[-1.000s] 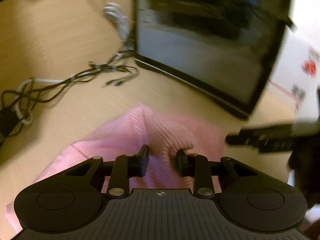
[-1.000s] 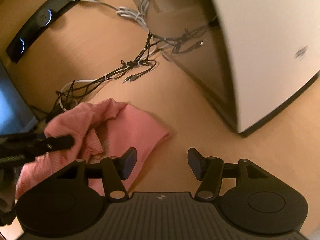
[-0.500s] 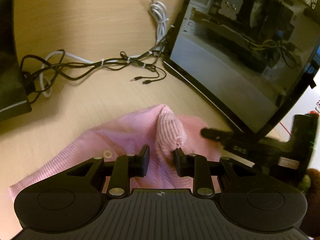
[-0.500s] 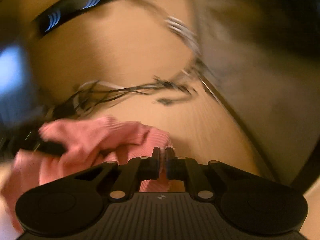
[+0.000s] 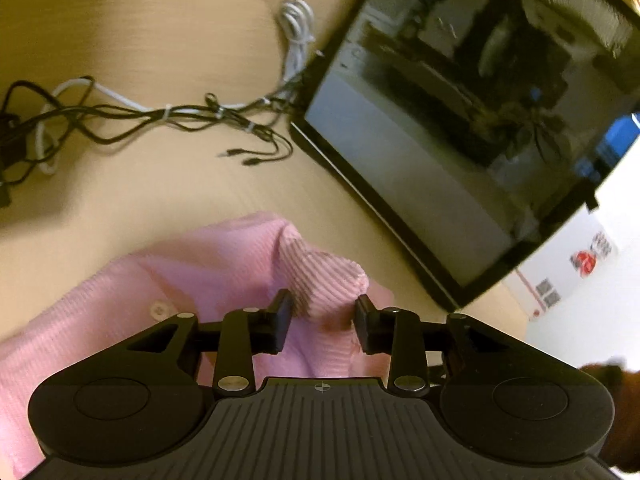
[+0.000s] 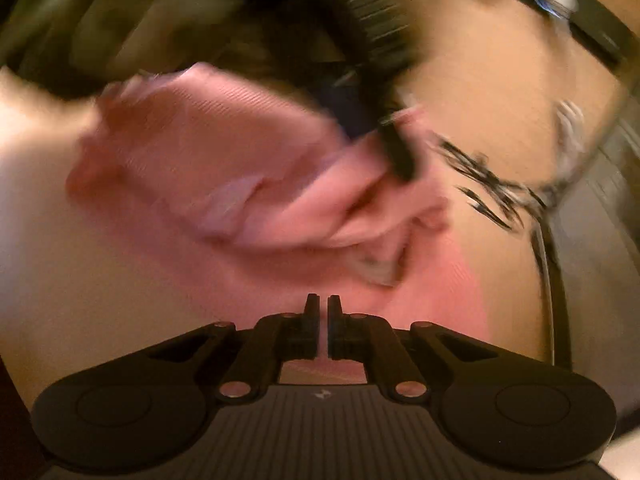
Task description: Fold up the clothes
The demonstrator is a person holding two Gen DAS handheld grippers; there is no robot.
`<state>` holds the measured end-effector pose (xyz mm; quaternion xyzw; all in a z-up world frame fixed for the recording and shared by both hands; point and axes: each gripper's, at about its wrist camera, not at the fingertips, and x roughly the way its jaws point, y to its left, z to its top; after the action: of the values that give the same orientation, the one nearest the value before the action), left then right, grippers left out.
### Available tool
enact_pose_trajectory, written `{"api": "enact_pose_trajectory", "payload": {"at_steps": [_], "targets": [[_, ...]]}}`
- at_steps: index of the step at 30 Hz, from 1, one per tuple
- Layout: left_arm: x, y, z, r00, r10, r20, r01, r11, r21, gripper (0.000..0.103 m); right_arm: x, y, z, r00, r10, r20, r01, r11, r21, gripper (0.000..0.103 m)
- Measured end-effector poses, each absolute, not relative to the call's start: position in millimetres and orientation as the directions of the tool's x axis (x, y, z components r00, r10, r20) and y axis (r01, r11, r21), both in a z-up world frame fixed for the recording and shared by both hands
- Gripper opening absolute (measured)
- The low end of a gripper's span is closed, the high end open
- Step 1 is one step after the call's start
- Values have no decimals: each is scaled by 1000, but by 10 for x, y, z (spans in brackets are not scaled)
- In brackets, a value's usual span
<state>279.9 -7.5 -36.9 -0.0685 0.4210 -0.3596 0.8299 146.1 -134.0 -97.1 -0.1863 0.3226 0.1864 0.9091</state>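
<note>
Left wrist: wooden desk (image 5: pixel 160 32), cables (image 5: pixel 168 120), monitor (image 5: pixel 460 120).

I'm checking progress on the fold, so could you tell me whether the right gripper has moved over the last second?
Yes: the right gripper swung left, toward the pink garment, away from the monitor.

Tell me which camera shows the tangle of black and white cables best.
The left wrist view. There the cables lie sharp and whole on the wooden desk, left of the computer case. The right wrist view is motion-blurred and catches only smeared streaks of them beyond the pink garment.
</note>
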Motion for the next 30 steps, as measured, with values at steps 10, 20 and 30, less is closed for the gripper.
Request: {"api": "enact_pose_trajectory", "payload": {"at_steps": [10,20,30], "targets": [[2452,-327,-416,394,-616,-682,613,729,-304,66,1912,-2047,-1047,796,38,-604,22,996,91,58],[2188,-889,-689,631,-390,-671,672,708,220,83,2070,-2022,-1121,760,131,-637,-56,989,137,4],[2793,-232,-202,610,-476,-634,565,822,-73,23,1511,-1290,-912,754,190,-629,-422,874,-241,3]]}}
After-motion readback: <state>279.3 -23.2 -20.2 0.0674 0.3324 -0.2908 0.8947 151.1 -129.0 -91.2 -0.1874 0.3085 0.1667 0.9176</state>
